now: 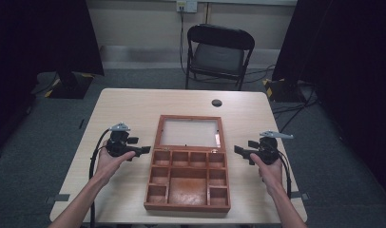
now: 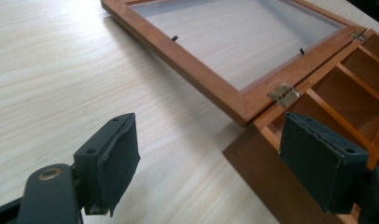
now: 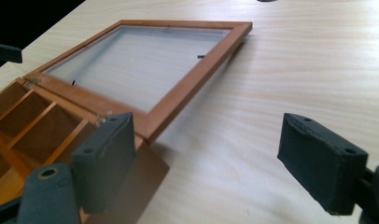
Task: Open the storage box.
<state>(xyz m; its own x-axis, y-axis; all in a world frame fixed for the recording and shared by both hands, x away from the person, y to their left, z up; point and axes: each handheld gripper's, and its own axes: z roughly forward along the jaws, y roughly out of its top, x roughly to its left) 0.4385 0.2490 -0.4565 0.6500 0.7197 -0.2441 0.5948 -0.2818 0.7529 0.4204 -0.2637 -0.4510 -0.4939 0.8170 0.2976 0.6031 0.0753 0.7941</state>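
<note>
In the high view a wooden box (image 1: 187,183) lies open at the middle of the table (image 1: 129,102), its glass-paned lid (image 1: 188,132) folded back flat on the far side of its compartments; the left hand (image 1: 110,161) holds the left gripper (image 1: 144,150) just left of the box's hinge corner, forearm slanting in from the bottom edge and palm turned up under the tool, while the right hand (image 1: 269,168) holds the right gripper (image 1: 238,151) just right of the box, mirrored, both tools pointing inward at the box and apart from it. In the left gripper view the jaws stand spread with nothing between them, and the box (image 2: 337,93) sits ahead with a brass hinge (image 2: 284,93) joining lid (image 2: 215,84) to body. In the right gripper view the jaws are likewise spread and empty, bare table (image 3: 281,70) between them, the lid (image 3: 178,93) and the box's compartments (image 3: 33,121) lying toward the left jaw
</note>
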